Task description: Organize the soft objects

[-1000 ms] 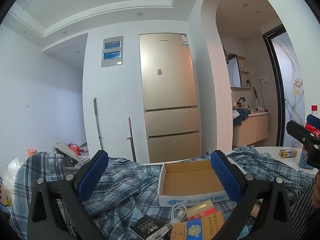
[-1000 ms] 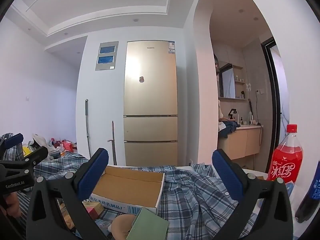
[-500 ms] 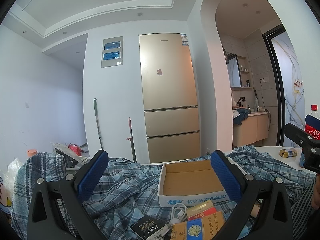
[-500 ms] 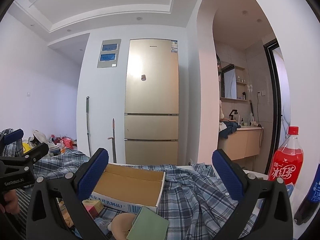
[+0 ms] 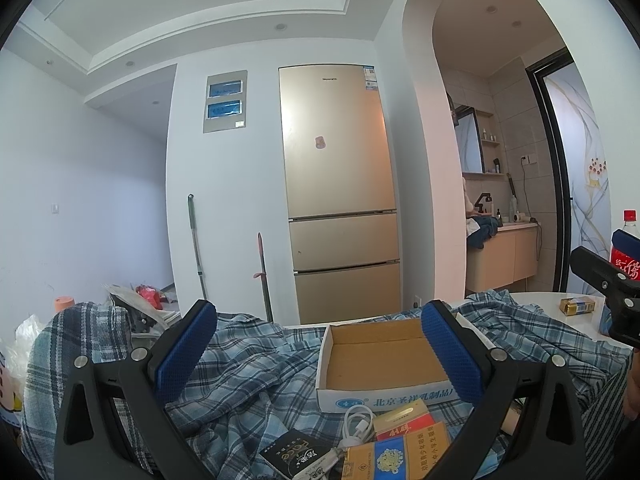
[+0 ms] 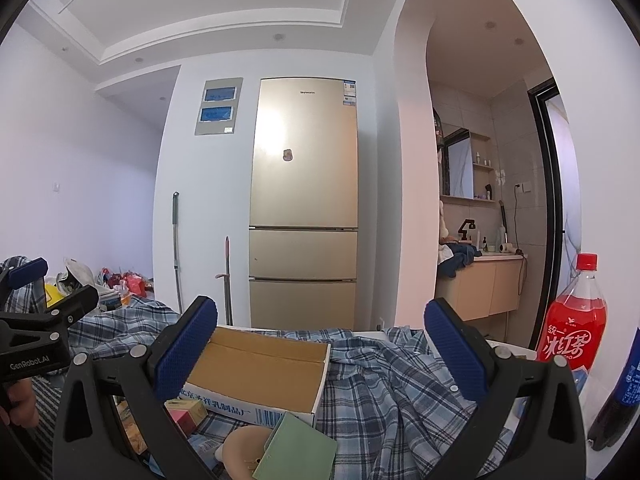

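Note:
A blue plaid shirt (image 5: 256,376) lies crumpled over the table, also in the right wrist view (image 6: 384,384). An empty cardboard box (image 5: 380,360) sits on it, also in the right wrist view (image 6: 260,372). My left gripper (image 5: 320,344) is open and empty, held above the shirt in front of the box. My right gripper (image 6: 320,344) is open and empty, above the shirt at the box's right side. Each gripper shows at the edge of the other's view: the right one (image 5: 612,288), the left one (image 6: 36,316).
Cigarette packs (image 5: 400,444), a white cable (image 5: 356,424) and a black packet (image 5: 296,456) lie in front of the box. A green card (image 6: 296,448) and a tan round thing (image 6: 240,448) lie near. A red drink bottle (image 6: 572,324) and a dark bottle (image 6: 624,392) stand right. A gold fridge (image 5: 340,192) stands behind.
Both grippers have tilted or risen slightly; the scene sits a little lower in the right wrist view. Jaws stay open. Nothing was grasped.

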Demonstrator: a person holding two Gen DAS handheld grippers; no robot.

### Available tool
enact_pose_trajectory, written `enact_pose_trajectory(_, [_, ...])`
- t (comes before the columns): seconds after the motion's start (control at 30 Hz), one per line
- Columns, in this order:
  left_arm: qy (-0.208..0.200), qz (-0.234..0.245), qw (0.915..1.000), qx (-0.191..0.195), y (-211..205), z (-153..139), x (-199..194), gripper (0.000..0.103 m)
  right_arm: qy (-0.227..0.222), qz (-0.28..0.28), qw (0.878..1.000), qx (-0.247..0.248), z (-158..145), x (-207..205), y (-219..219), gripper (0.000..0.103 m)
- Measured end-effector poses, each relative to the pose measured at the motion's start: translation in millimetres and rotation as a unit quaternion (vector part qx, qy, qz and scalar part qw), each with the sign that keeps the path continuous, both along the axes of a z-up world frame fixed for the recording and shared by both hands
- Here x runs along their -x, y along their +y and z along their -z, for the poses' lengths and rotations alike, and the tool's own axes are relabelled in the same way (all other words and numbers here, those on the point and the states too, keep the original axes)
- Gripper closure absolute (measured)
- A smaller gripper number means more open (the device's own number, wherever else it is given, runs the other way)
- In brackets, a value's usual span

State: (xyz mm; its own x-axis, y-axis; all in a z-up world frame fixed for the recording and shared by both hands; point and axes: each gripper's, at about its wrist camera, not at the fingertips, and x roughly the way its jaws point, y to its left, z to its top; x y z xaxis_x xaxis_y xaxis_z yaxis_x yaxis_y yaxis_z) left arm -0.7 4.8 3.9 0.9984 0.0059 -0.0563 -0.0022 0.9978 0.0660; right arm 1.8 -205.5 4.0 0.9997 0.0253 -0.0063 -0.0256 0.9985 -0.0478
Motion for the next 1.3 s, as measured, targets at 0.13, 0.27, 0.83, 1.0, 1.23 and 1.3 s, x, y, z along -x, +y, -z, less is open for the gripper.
enact_pose_trajectory(0.13, [0.0, 0.0, 1.0, 0.0, 0.2, -0.1, 0.0, 0.0, 0.0, 0.0, 1.0, 0.001, 0.3, 0.3, 0.5, 0.0])
enact_pose_trajectory(0.27, [0.001, 0.0, 1.0, 0.0, -0.1, 0.3, -0.4, 0.0, 0.001, 0.0, 1.0, 0.001, 0.5, 0.0, 0.8, 0.0])
enact_pose_trajectory(0.83, [0.005, 0.0, 1.0, 0.001, -0.5, 5.1, -4.8, 0.0, 0.001, 0.0, 1.0, 0.001, 0.8, -0.1, 1.0, 0.0])
enact_pose_trajectory(1.0, [0.01, 0.001, 0.9999, 0.002, 0.1, 5.7, -6.4, 0.0, -0.001, 0.0, 1.0, 0.0, 0.8, 0.7, 1.3, 0.0])
enact_pose_trajectory(1.23, [0.006, 0.0, 1.0, 0.0, -0.9, 5.7, -7.9, 0.0, 0.005, -0.003, 1.0, 0.003, 3.8, -1.1, 1.6, 0.0])
enact_pose_trajectory(1.3, [0.003, -0.001, 1.0, -0.004, -3.3, 6.2, -7.0, 0.0, 0.015, -0.005, 1.0, -0.001, 3.6, -5.2, -0.9, 0.0])
